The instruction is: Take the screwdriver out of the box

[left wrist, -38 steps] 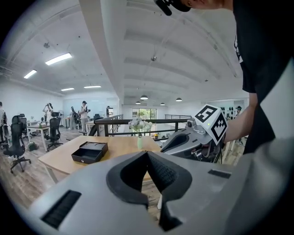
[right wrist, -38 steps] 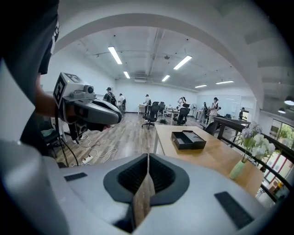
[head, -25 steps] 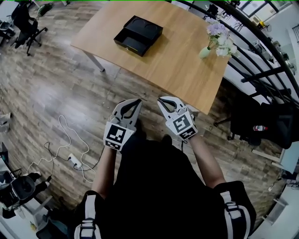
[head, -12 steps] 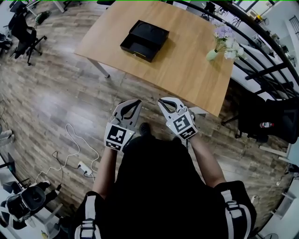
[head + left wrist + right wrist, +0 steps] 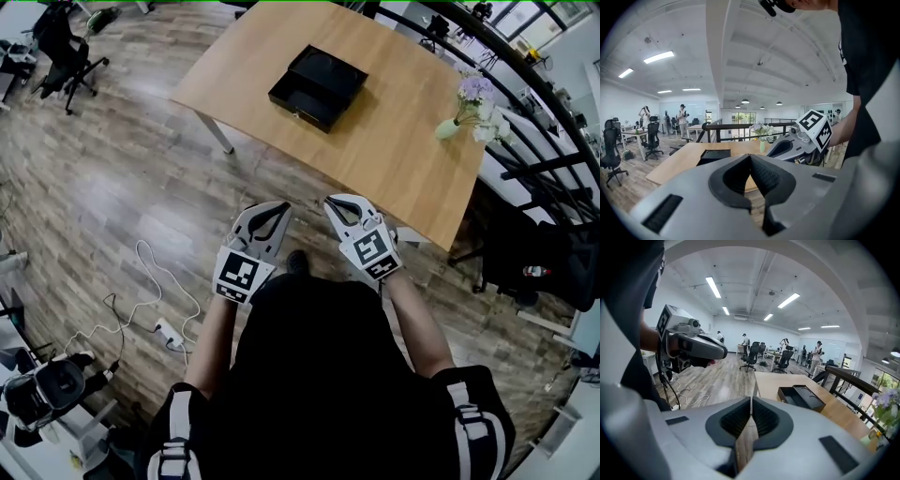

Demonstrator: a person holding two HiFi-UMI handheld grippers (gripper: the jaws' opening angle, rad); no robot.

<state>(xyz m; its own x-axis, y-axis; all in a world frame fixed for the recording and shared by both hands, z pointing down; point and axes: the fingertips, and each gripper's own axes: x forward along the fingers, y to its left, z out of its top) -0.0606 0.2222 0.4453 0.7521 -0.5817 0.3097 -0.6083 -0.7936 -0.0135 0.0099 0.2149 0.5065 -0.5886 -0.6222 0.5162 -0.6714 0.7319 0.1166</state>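
Note:
A black box [image 5: 319, 87] lies on the wooden table [image 5: 394, 150], with its drawer pulled out toward the table's near edge. It also shows in the left gripper view as a dark box [image 5: 714, 155] and in the right gripper view as the same box [image 5: 801, 398]. No screwdriver is visible. My left gripper [image 5: 280, 207] and right gripper [image 5: 331, 202] are held side by side in front of my chest, over the floor and short of the table. Both are shut with nothing between the jaws.
A small vase of flowers [image 5: 469, 103] stands at the table's right end. A black railing [image 5: 525, 112] runs beyond it. Cables and a power strip [image 5: 159, 330] lie on the wooden floor at the left. Office chairs [image 5: 66, 47] stand far left.
The view has shifted: the table and box now sit further right and slightly lower in the head view. Both grippers stay shut and keep their place before my chest.

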